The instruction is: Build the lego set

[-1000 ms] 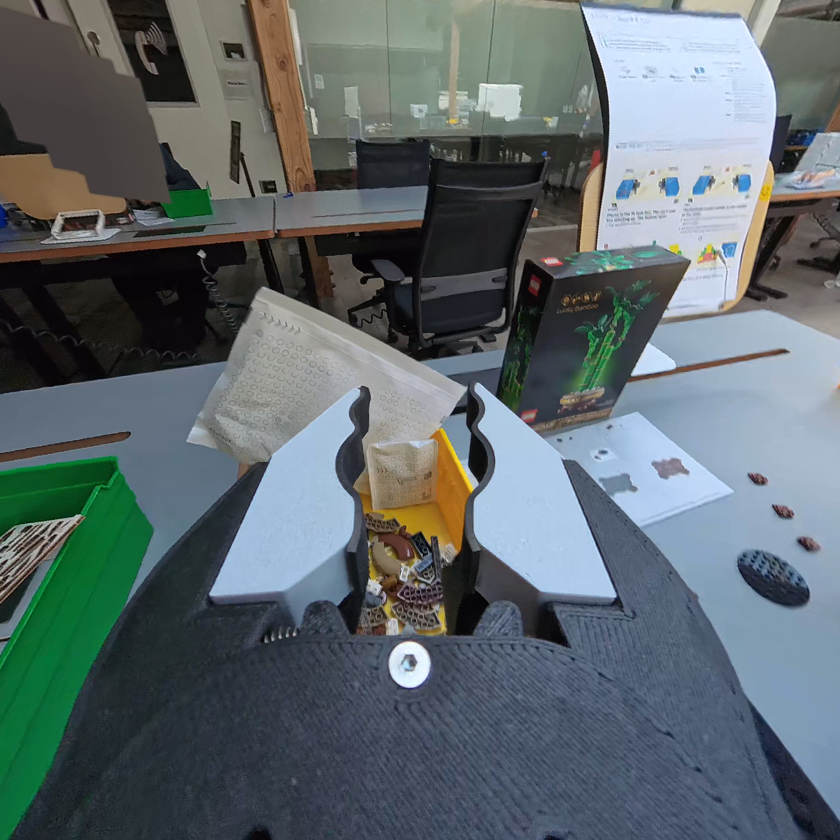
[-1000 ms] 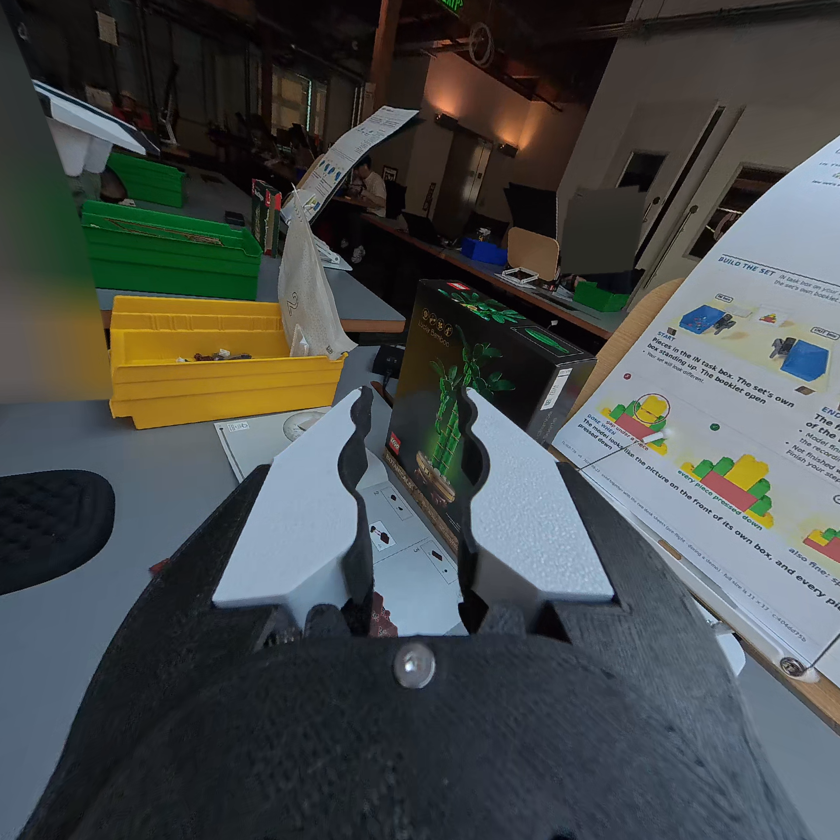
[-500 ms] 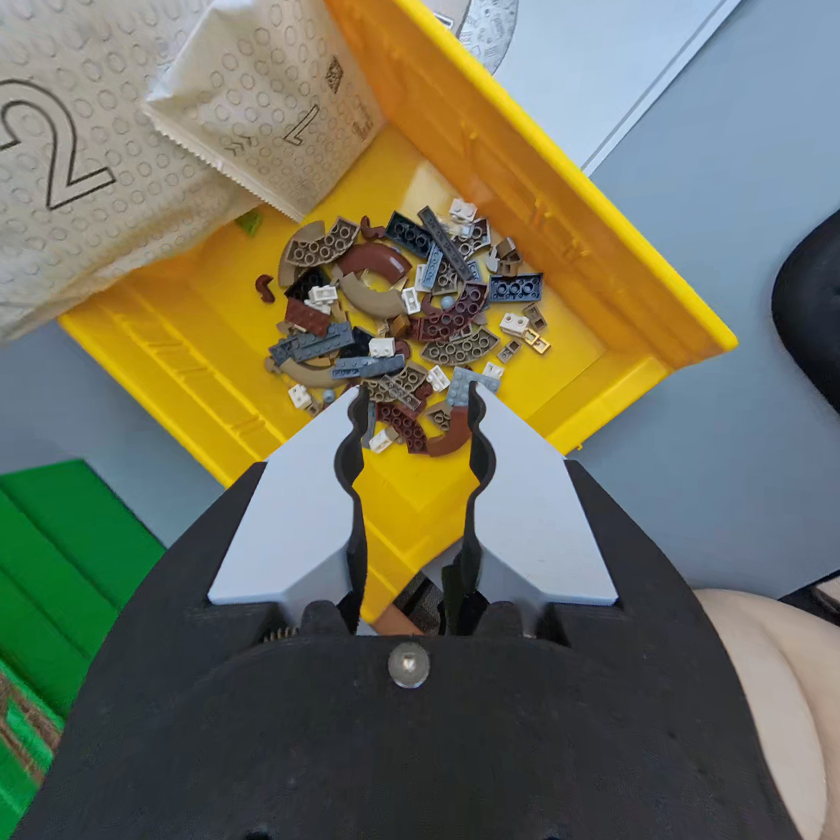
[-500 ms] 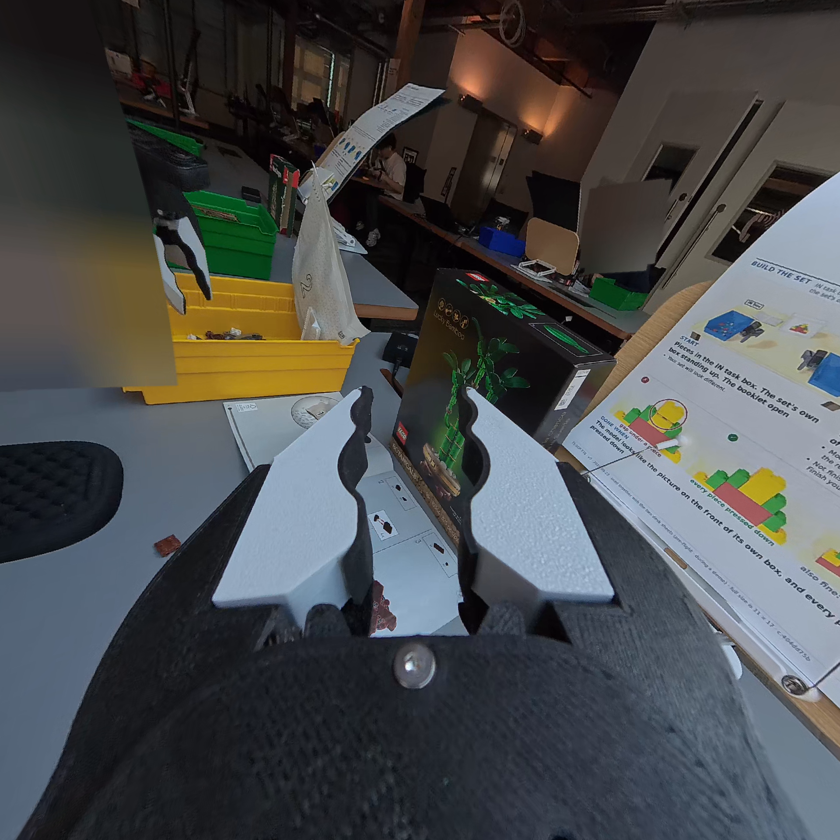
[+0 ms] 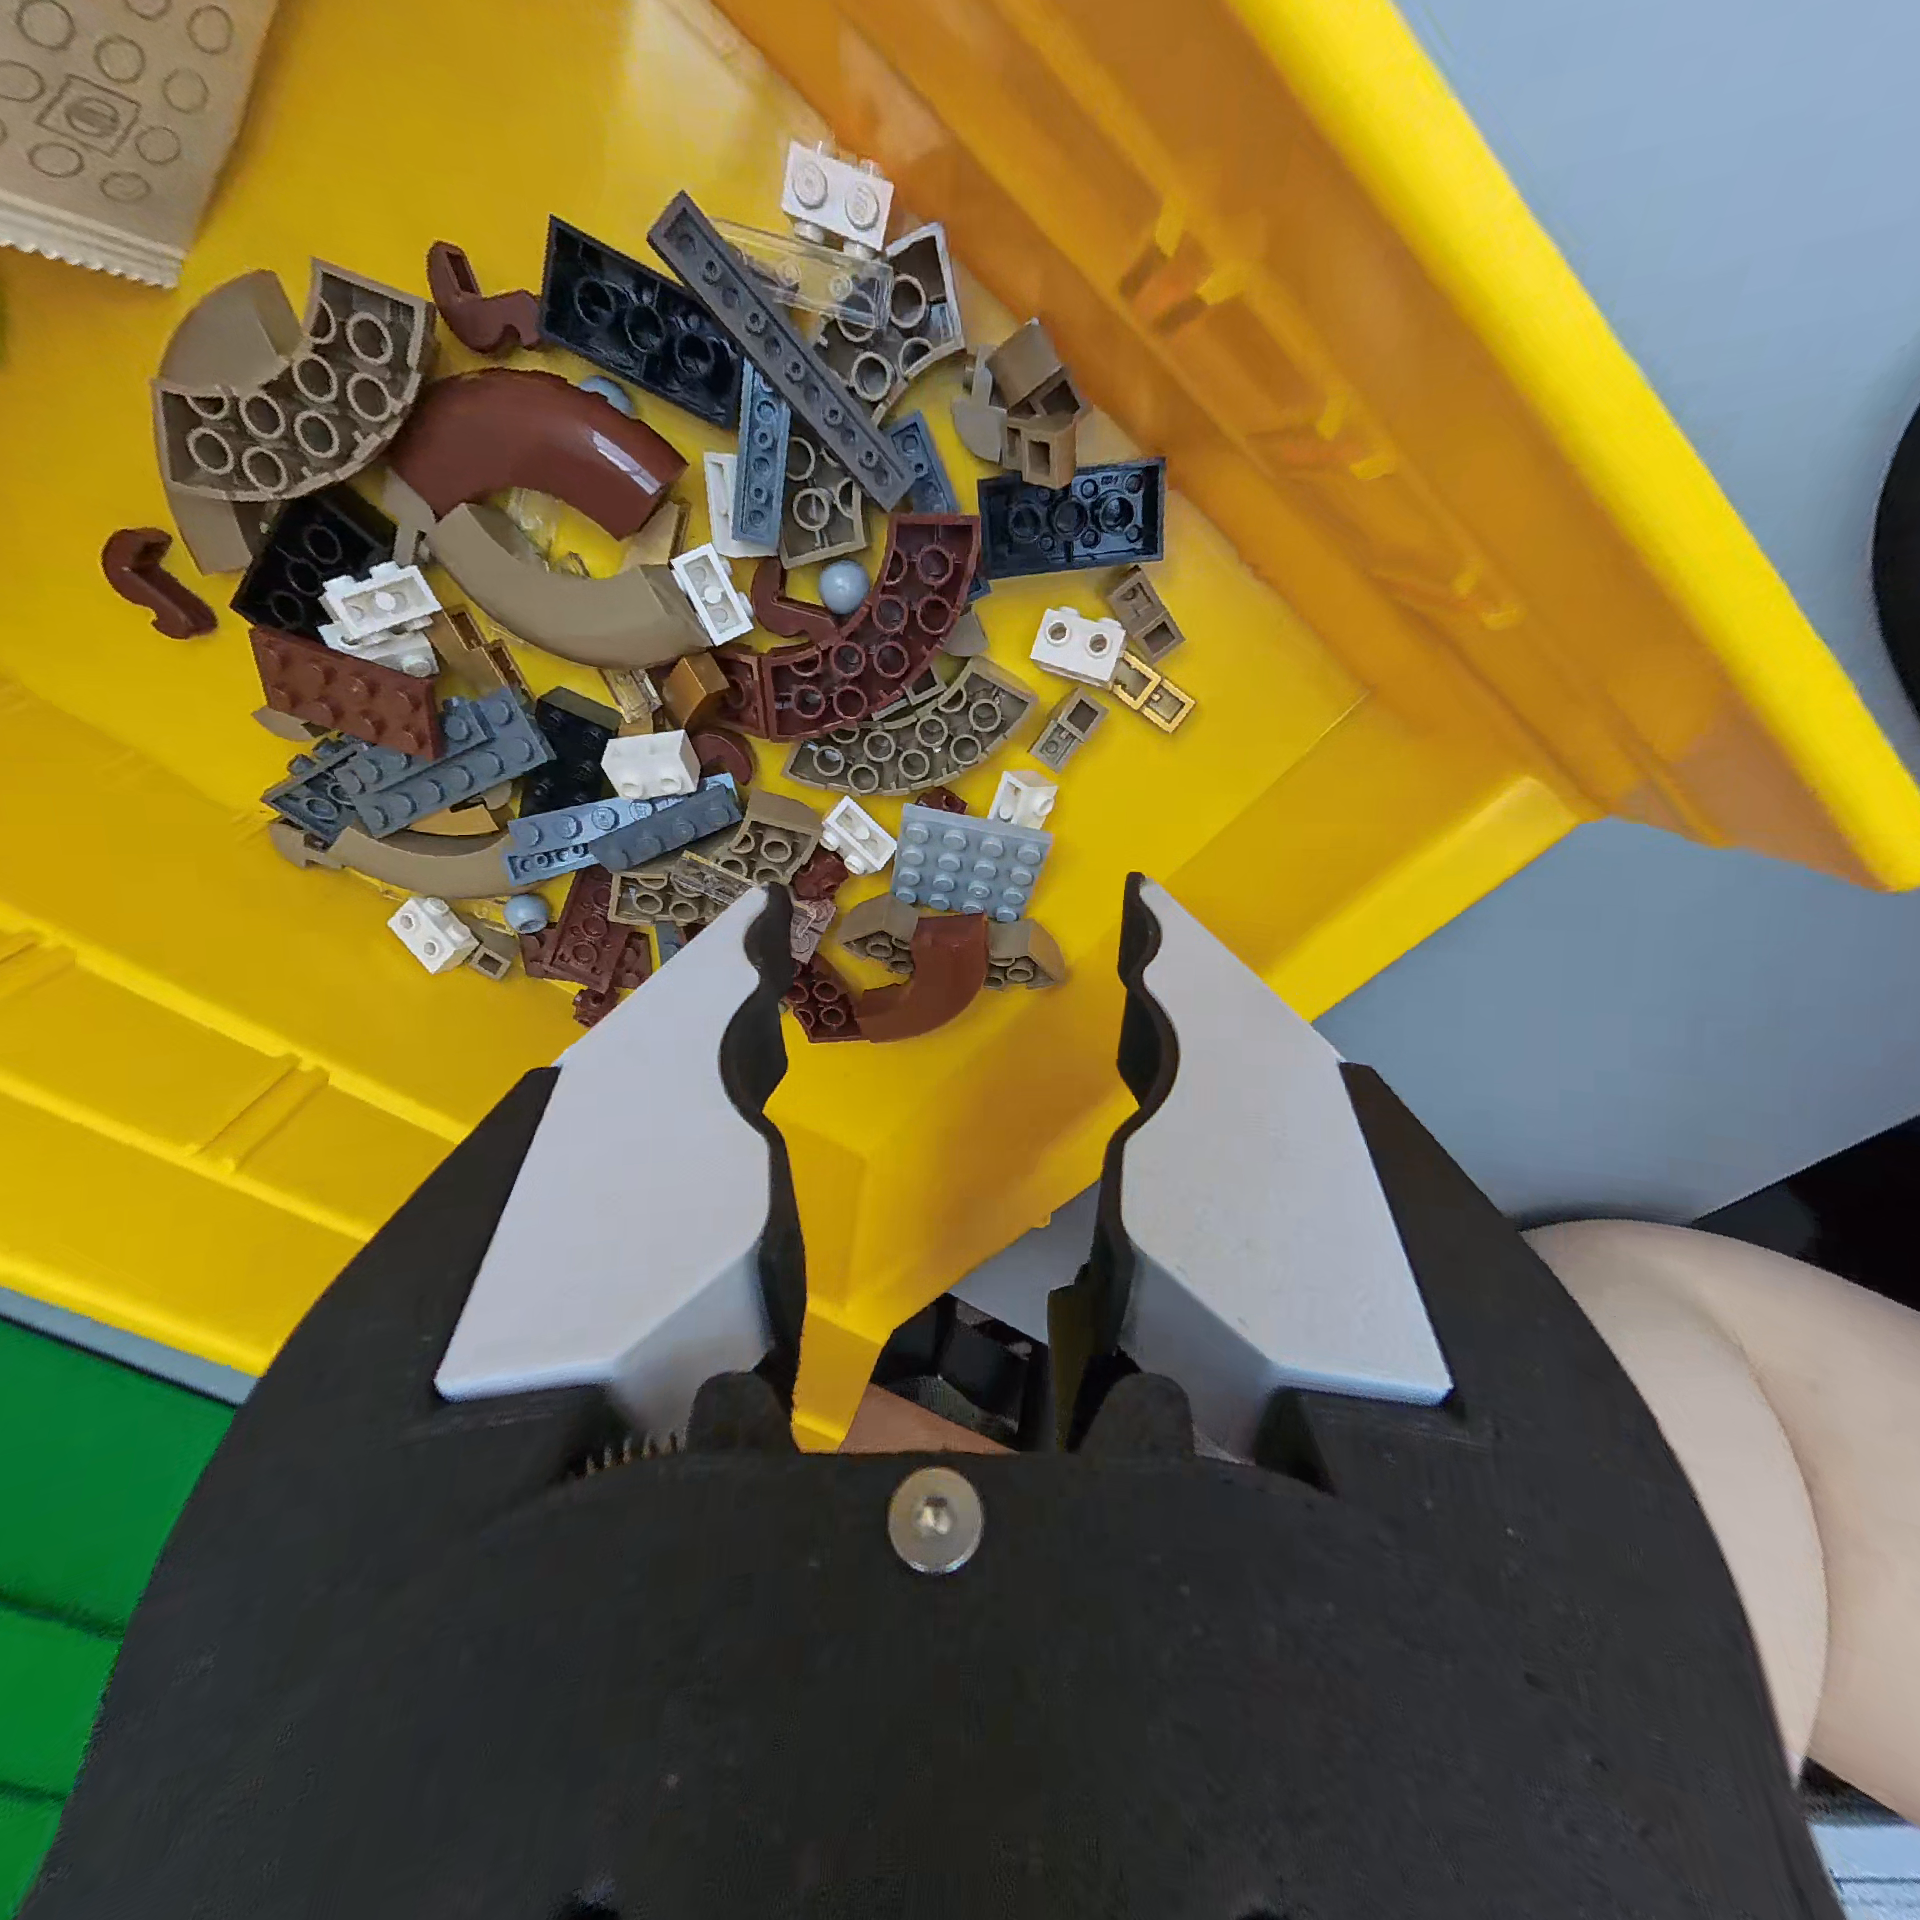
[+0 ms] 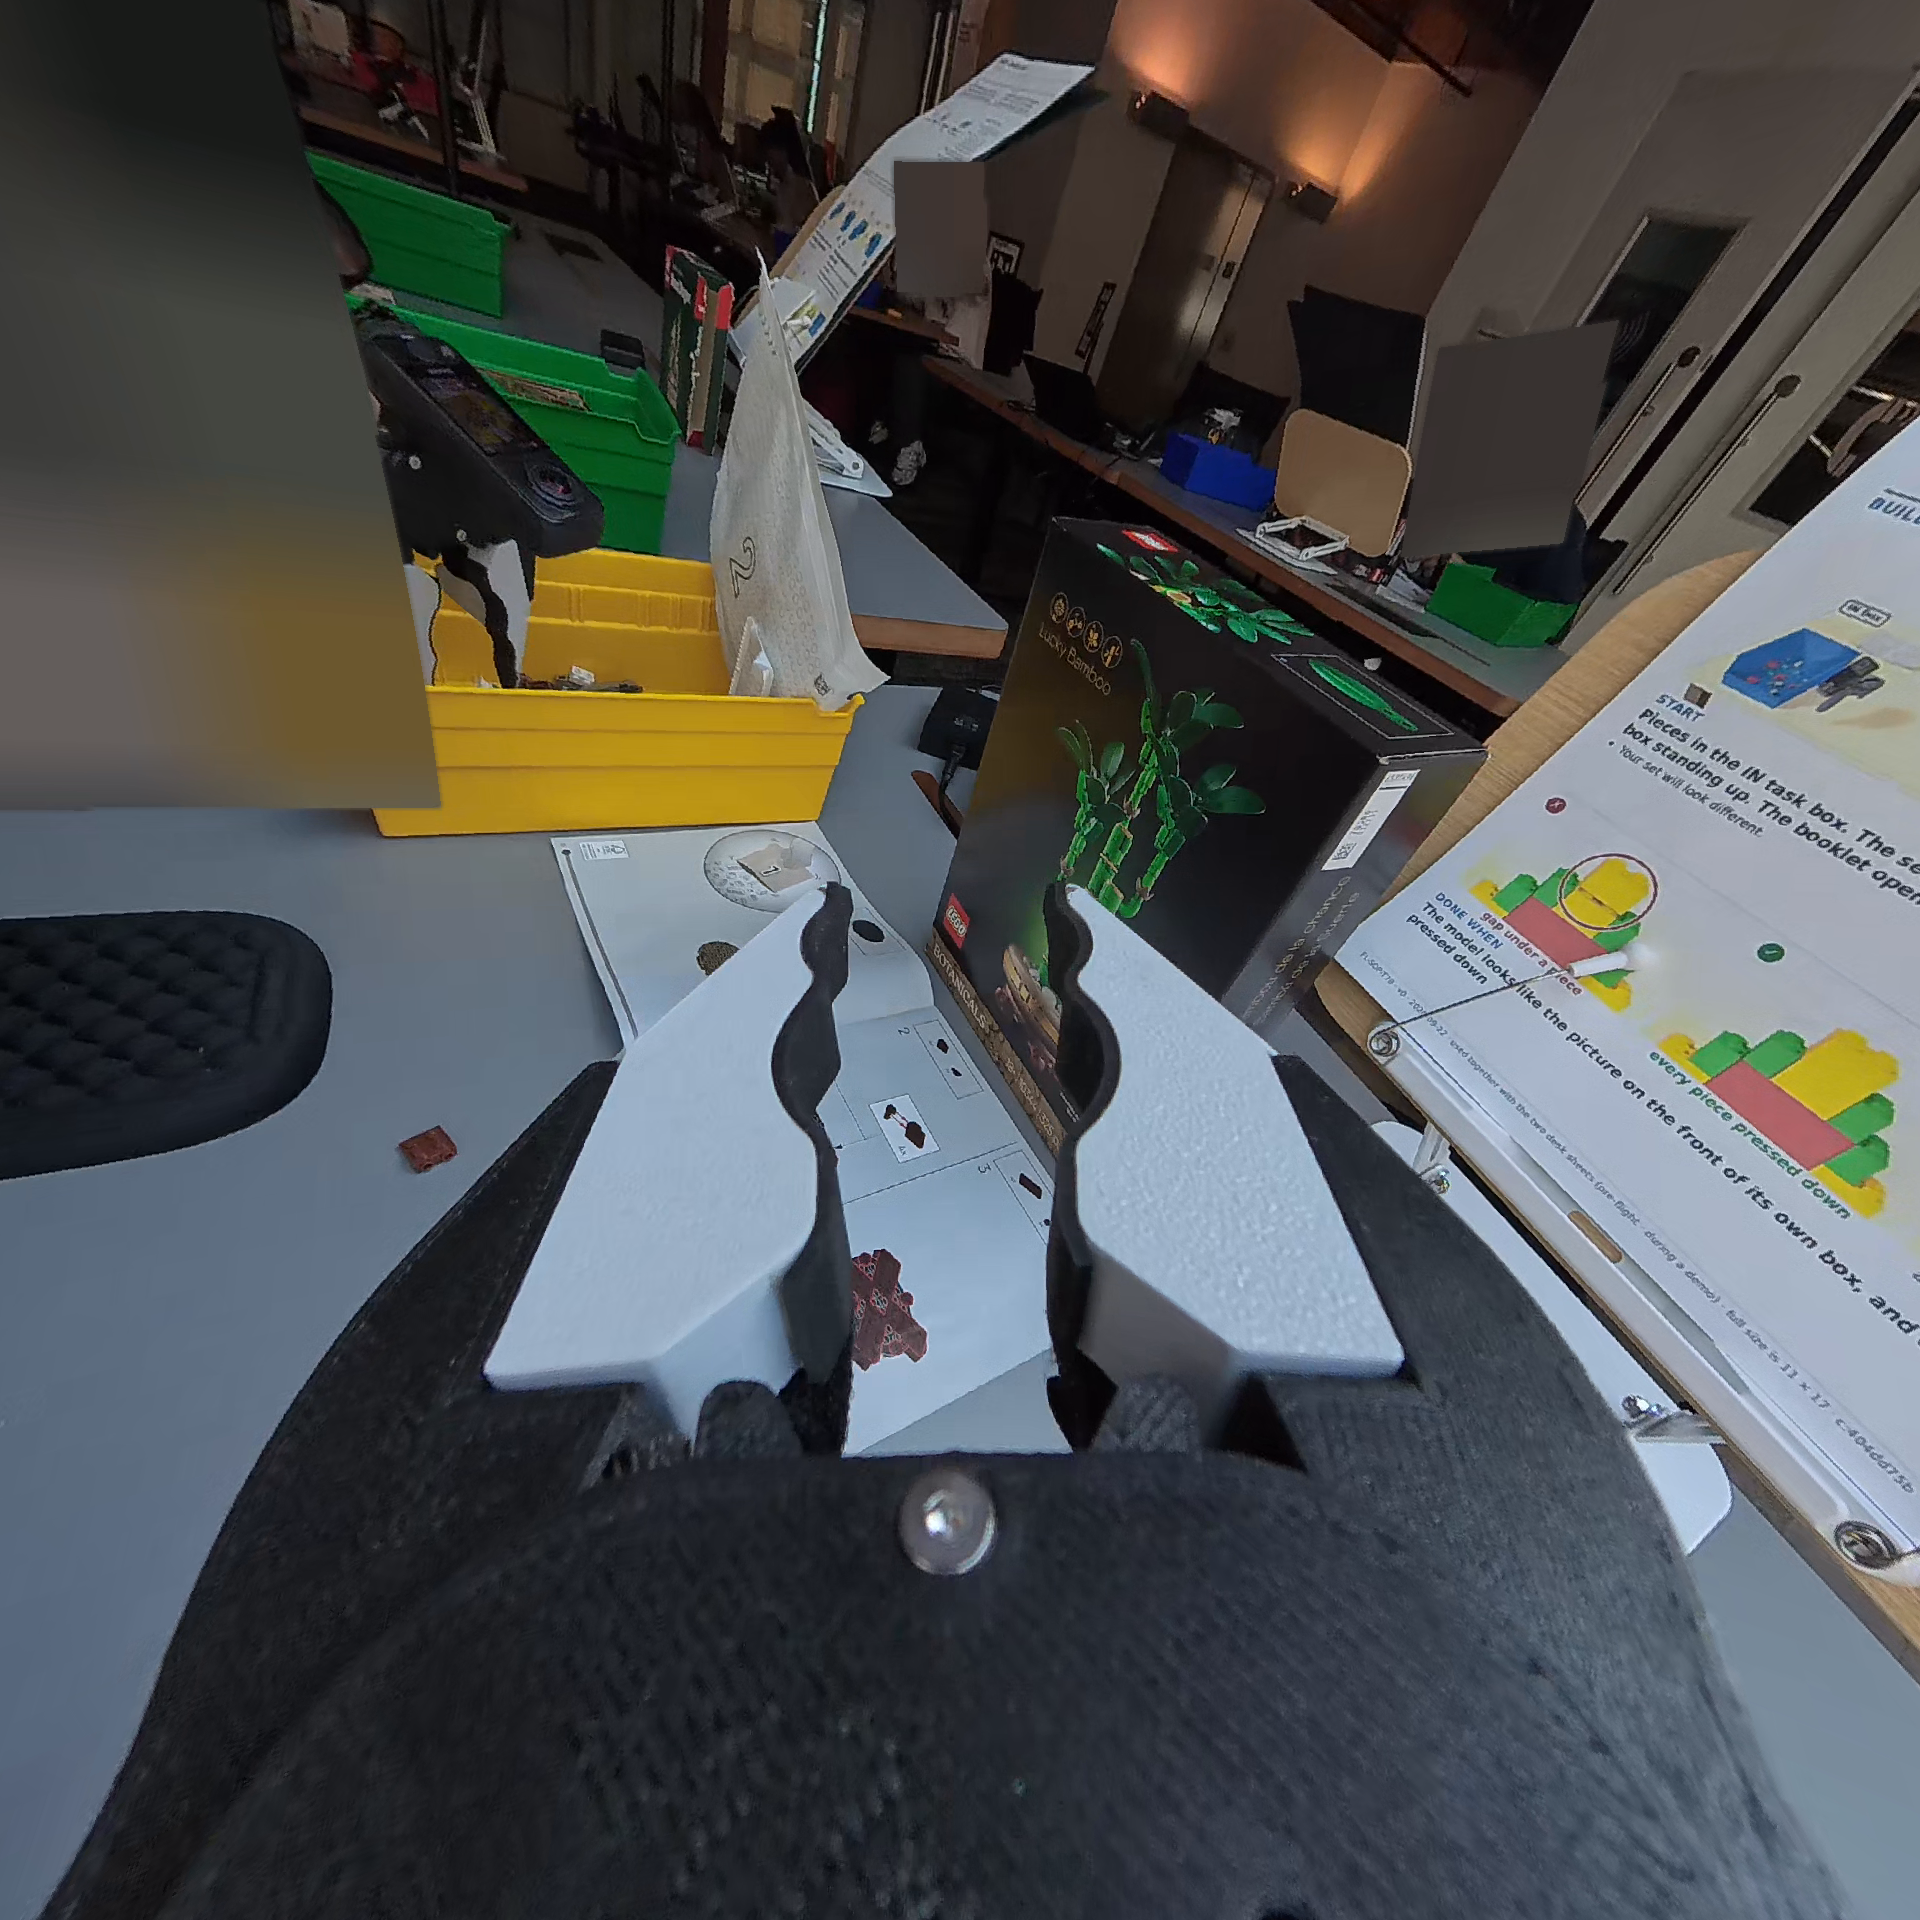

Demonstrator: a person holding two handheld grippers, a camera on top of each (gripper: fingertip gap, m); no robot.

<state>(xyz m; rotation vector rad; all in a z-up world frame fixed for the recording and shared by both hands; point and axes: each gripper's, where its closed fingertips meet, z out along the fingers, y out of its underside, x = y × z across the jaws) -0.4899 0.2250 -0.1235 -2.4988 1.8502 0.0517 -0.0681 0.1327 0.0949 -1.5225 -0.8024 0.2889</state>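
My left gripper (image 5: pixel 951 899) is open and empty, pointing down into the yellow bin (image 5: pixel 1351 343). Its tips hover just above a pile of loose brown, tan, grey, black and white lego pieces (image 5: pixel 644 582). A light grey studded plate (image 5: pixel 971 860) and a curved brown piece (image 5: pixel 930 987) lie between the tips. In the right wrist view the left gripper (image 6: pixel 473 603) dips into the yellow bin (image 6: pixel 623 769). My right gripper (image 6: pixel 945 904) is open and empty above the open instruction booklet (image 6: pixel 935 1195). A small brown lego assembly (image 6: pixel 885 1311) lies on the booklet.
The lego set box (image 6: pixel 1164 790) stands behind the booklet. A numbered paper bag (image 6: pixel 774 561) leans in the bin. A black studded pad (image 6: pixel 135 1029) and a small brown piece (image 6: pixel 426 1148) lie on the table. A green bin (image 5: pixel 62 1507) is at left, an instruction board (image 6: pixel 1662 935) at right. The grippers' ends are close to 50 cm from one another.
My left gripper tipped down over the yellow bin, dropped close to the pieces and opened wider. My right gripper stayed open, shifting only slightly over the booklet.
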